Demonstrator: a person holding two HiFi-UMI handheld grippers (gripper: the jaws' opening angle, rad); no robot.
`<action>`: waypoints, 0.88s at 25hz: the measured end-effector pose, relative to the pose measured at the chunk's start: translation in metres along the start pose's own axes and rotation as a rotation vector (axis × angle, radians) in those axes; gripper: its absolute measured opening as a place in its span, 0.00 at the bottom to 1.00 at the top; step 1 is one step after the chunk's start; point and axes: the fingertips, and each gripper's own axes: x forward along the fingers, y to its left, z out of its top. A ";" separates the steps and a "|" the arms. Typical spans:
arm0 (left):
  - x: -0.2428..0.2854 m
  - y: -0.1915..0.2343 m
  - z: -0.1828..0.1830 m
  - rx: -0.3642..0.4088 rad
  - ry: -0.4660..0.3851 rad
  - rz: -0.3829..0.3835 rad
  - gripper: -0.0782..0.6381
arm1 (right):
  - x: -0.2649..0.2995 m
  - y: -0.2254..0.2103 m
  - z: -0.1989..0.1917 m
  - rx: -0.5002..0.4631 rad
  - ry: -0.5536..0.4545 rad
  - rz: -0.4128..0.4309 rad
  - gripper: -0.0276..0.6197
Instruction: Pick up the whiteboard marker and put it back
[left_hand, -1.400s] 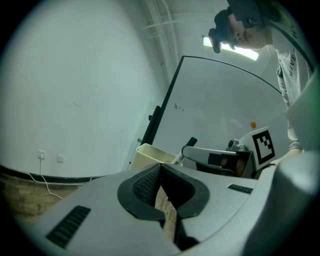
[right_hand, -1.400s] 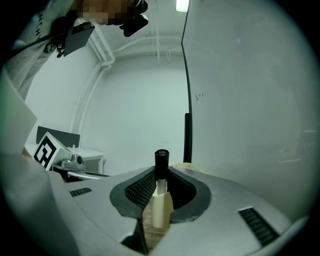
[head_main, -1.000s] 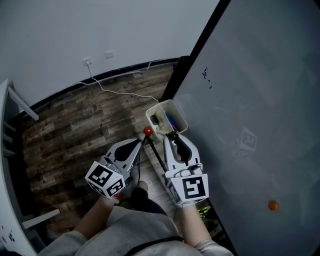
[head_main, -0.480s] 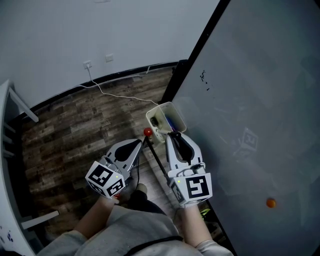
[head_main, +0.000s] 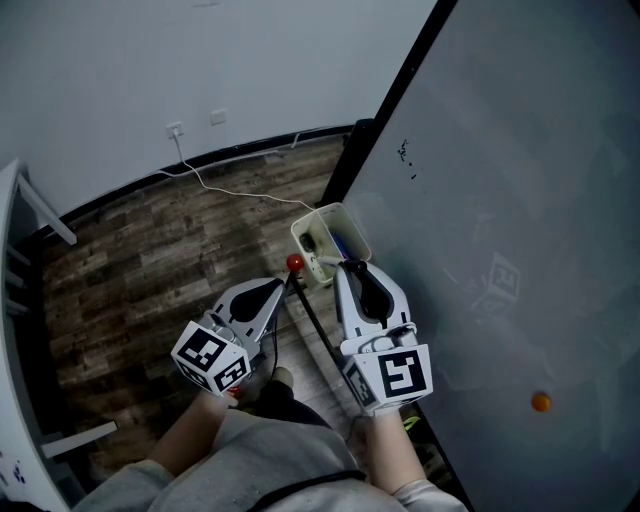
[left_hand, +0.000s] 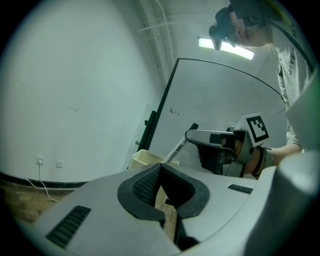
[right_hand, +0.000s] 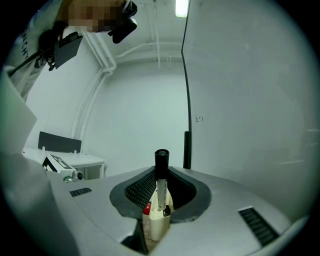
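My right gripper (head_main: 347, 268) is shut on a whiteboard marker (right_hand: 161, 186), which stands upright between the pads with its black cap (right_hand: 161, 157) at the top. The marker's lower end hangs just over a cream pen box (head_main: 331, 240) fixed at the whiteboard's lower edge. From the left gripper view the marker (left_hand: 176, 149) slants down from the right gripper (left_hand: 216, 144) toward the box (left_hand: 145, 158). My left gripper (head_main: 277, 290) hovers left of the box, shut with nothing in it.
The grey whiteboard (head_main: 500, 200) fills the right side and carries an orange magnet (head_main: 540, 402). A red knob (head_main: 295, 263) on a black rod sits beside the box. Wood floor, a wall socket (head_main: 175, 128) with a cable, and a white desk (head_main: 15, 300) lie to the left.
My right gripper has drifted slightly right along the whiteboard with the marker still in it. The left gripper has stayed in place.
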 end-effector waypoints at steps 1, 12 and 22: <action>0.000 -0.001 0.000 0.001 0.003 0.001 0.12 | -0.001 0.000 0.002 -0.001 -0.003 0.001 0.16; -0.001 -0.010 -0.001 0.022 0.004 -0.028 0.12 | -0.009 0.001 0.019 -0.013 -0.028 0.003 0.16; -0.007 -0.016 0.001 0.035 0.004 -0.032 0.12 | -0.018 0.005 0.034 -0.032 -0.040 0.000 0.16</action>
